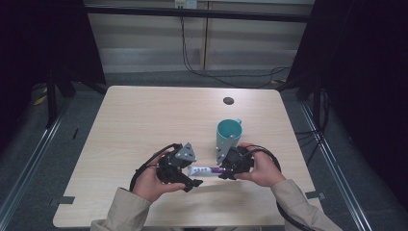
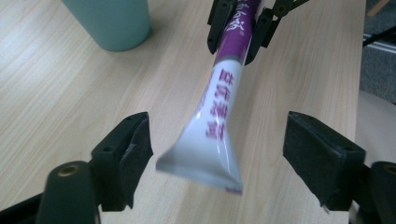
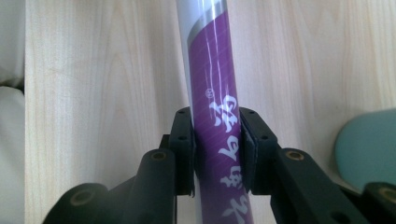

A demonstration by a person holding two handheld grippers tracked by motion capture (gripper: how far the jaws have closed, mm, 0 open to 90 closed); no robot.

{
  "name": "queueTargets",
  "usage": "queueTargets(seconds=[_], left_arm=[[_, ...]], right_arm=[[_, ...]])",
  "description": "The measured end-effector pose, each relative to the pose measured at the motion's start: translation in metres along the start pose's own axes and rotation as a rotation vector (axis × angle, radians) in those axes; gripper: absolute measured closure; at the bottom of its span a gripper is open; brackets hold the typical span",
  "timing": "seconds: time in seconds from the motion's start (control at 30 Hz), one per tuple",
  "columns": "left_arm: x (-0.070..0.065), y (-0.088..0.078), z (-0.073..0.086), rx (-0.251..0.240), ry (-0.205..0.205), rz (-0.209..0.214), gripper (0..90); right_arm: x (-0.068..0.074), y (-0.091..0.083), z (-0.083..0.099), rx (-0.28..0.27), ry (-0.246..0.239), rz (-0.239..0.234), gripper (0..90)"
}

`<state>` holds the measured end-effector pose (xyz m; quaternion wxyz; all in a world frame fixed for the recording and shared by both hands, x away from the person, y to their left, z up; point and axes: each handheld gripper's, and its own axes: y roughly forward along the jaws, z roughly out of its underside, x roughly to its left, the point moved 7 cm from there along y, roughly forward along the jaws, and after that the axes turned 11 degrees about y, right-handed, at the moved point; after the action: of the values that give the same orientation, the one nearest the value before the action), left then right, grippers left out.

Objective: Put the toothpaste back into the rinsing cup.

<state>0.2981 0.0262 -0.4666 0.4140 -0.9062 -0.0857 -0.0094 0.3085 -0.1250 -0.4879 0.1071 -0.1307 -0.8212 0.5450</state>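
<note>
A white and purple tube [image 1: 204, 170] hangs level just above the table [image 1: 144, 125], between my two grippers. My right gripper [image 1: 222, 171] is shut on its purple part [image 3: 215, 84], with both pads pressed against the printed sides. In the left gripper view that gripper [image 2: 238, 28] clamps the far end of the tube [image 2: 219, 107]. My left gripper [image 1: 191, 174] is open: the tube's flat crimped white end lies between its jaws, and there is a gap on each side. In its own view the right gripper [image 3: 217, 140] points along the tube.
A teal cup [image 1: 228, 132] stands upright just behind my right gripper, close to the tube. A small dark round hole [image 1: 228, 100] sits in the tabletop farther back. The person's sleeves come in over the table's front edge.
</note>
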Motion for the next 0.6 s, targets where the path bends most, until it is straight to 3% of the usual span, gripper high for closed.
queueTargets(seconds=[0.33, 0.47, 0.6], left_arm=[[0.006, 0.006, 0.016, -0.008, -0.043, -0.013, 21.1], [0.007, 0.013, 0.025, 0.010, -0.054, -0.011, 20.3], [0.007, 0.020, 0.033, 0.020, -0.065, -0.010, 20.3]], right_arm=[[-0.007, -0.011, 0.011, -0.068, 0.069, 0.002, 69.2], [-0.013, -0.016, 0.012, -0.128, 0.084, 0.001, 69.2], [-0.016, -0.020, 0.014, -0.176, 0.134, -0.001, 69.2]])
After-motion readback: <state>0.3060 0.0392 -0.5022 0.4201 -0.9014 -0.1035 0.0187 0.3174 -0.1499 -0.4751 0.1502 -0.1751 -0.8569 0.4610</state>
